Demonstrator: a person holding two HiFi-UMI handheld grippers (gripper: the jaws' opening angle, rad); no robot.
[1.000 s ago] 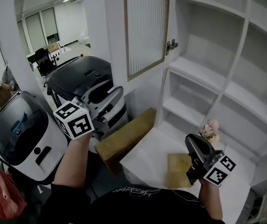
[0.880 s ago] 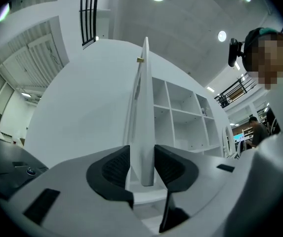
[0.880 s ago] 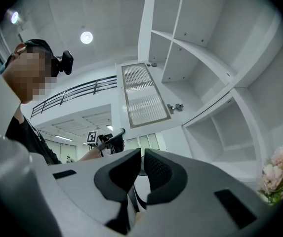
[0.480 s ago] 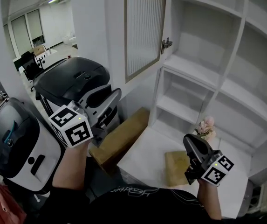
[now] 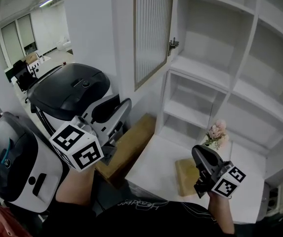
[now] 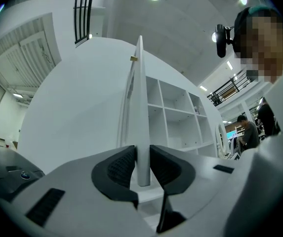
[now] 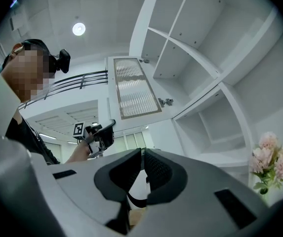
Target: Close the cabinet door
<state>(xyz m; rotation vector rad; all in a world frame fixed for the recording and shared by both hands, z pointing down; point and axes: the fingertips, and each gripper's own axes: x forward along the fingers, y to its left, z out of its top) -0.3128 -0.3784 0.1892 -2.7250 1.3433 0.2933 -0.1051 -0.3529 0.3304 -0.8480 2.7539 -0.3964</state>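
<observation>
While the cabinet door [image 5: 153,31] hangs open at the top centre of the head view, its ribbed glass panel turned out from the white shelves [image 5: 215,73] on the right, the left tongs [image 5: 125,107] are clamped on its thin edge near the bottom corner. The left gripper view shows that white edge standing upright between the two dark pads, both pressed against it. A metal hinge [image 5: 172,44] shows where door meets shelves. Lower right, the right tongs [image 5: 200,156] are closed on nothing, tips together, above the white tabletop [image 5: 153,164] beside a tan board [image 5: 184,176]. Just beyond them, pink flowers [image 5: 216,133]. A brown box [image 5: 131,144] sits along the tabletop's left edge, and two black-topped machines [image 5: 72,90] fill the lower left.
</observation>
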